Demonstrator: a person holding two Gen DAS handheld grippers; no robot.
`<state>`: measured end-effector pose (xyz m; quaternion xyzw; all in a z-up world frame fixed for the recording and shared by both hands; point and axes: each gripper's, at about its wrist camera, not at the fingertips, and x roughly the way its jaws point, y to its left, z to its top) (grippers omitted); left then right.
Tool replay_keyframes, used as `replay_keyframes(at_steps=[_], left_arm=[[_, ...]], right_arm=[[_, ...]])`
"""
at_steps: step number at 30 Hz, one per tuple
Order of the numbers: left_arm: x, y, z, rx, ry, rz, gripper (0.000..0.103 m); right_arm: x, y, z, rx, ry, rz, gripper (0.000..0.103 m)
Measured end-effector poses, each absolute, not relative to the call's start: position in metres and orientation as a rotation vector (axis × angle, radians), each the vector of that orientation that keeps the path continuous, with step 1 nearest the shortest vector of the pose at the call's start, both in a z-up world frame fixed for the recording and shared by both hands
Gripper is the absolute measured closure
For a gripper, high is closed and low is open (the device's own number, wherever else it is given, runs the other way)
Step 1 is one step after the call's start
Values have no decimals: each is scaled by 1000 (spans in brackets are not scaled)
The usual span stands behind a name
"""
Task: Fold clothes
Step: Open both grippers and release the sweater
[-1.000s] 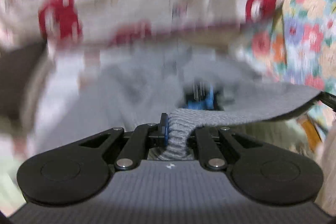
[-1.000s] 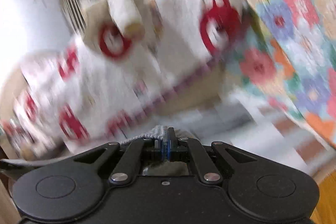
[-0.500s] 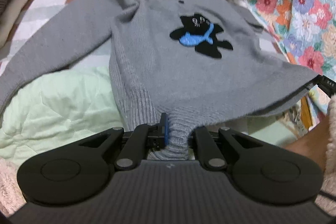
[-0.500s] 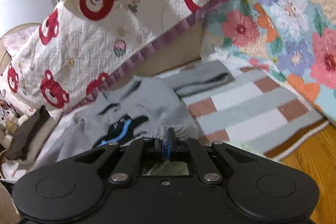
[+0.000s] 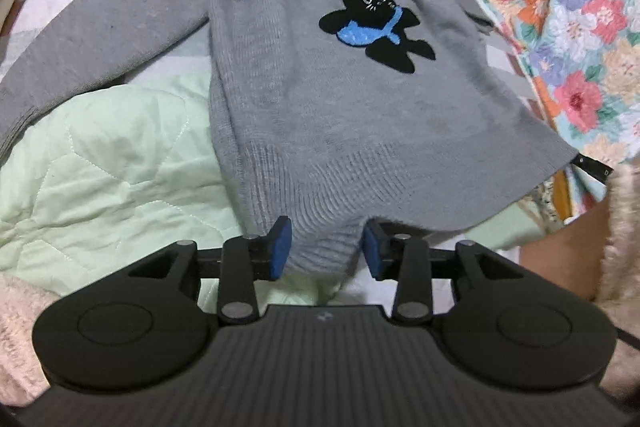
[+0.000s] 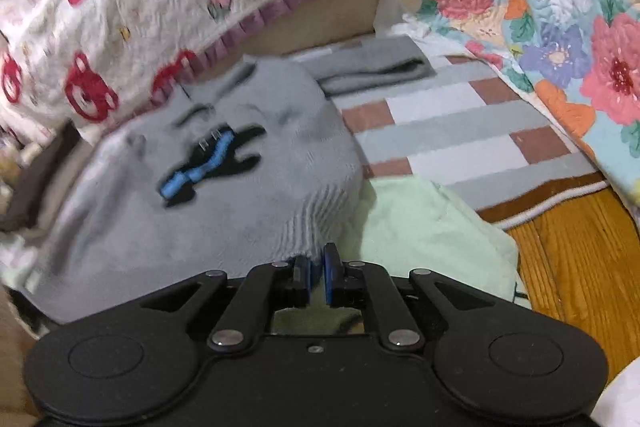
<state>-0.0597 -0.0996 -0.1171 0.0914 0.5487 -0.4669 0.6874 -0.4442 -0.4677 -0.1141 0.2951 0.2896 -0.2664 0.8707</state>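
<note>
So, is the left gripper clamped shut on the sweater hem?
No, the left gripper stands open, its blue pads spread to either side of the grey sweater hem.

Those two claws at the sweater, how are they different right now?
The left claw has its jaws wide apart; the right claw shows only a narrow gap. The sweater hem sits loosely between the left claw's pads; at the right claw it lies by the tips, and I cannot tell whether it is pinched. Both are black with blue pads and sit at the hem.

Grey sweater spread flat, right claw slightly parted at its hem
</note>
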Motion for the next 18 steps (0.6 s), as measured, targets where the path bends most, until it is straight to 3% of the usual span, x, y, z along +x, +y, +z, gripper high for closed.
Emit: replay_keyframes(at_steps=[6,11,14,18], left_arm=[[-49,-78,-102,177,1163,-1051,53],[11,-63,-113,169,1107,-900,44],[47,-54,-120,164,1072,-810,37],[94,-42,-129,157,1025,-691,36]], right_arm=[[-450,-478,-87,631,424,-599,89],[-451,-499,-77,633,383,-708,89],[-419,-514,-86,623,430,-643,89],[-336,-516,-101,541,511,-463,85]])
